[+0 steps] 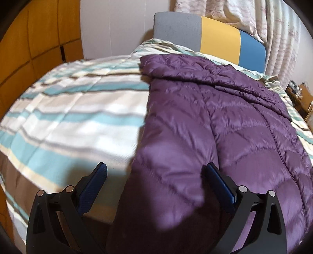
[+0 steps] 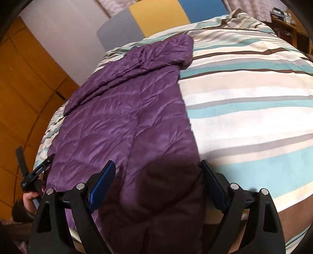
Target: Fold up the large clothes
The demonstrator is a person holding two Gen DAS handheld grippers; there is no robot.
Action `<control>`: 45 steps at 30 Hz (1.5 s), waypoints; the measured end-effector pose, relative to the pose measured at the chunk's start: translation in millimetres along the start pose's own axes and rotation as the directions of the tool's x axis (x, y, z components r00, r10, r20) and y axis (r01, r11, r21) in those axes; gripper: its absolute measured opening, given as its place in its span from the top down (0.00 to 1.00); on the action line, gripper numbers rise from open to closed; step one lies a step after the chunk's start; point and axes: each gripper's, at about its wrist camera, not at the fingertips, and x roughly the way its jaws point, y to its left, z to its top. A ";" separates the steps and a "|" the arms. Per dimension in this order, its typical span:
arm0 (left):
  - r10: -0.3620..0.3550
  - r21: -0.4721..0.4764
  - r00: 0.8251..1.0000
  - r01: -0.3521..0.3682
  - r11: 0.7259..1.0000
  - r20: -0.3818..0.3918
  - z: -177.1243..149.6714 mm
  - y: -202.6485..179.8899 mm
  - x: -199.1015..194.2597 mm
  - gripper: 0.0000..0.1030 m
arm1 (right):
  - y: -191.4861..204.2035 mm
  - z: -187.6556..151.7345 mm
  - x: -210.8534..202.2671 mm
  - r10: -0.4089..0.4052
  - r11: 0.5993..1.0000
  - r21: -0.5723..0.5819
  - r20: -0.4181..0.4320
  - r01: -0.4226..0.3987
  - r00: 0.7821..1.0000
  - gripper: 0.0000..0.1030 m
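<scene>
A purple quilted down jacket (image 1: 225, 121) lies flat on a striped bed cover (image 1: 74, 109), its folded top near the headboard. My left gripper (image 1: 156, 172) is open, its jaws wide apart over the jacket's near left hem corner, with nothing held. In the right wrist view the jacket (image 2: 125, 121) runs from the near edge to the headboard. My right gripper (image 2: 158, 170) is open, its jaws straddling the jacket's near right hem corner. The left gripper (image 2: 37, 172) shows at the far left of the right wrist view, held in a hand.
A grey, yellow and blue headboard (image 1: 211, 33) stands at the far end of the bed. Orange wooden wardrobe doors (image 1: 29, 39) are on the left. Curtains (image 1: 244, 17) hang behind. A cluttered wooden side table (image 1: 299, 95) is at the right.
</scene>
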 end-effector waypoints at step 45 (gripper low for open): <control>-0.433 0.017 0.890 0.435 0.900 0.142 6.3 -5.9 -113.4 0.92 | 21.8 6.5 -68.2 0.413 0.908 -0.124 0.110 -0.399 0.904 0.91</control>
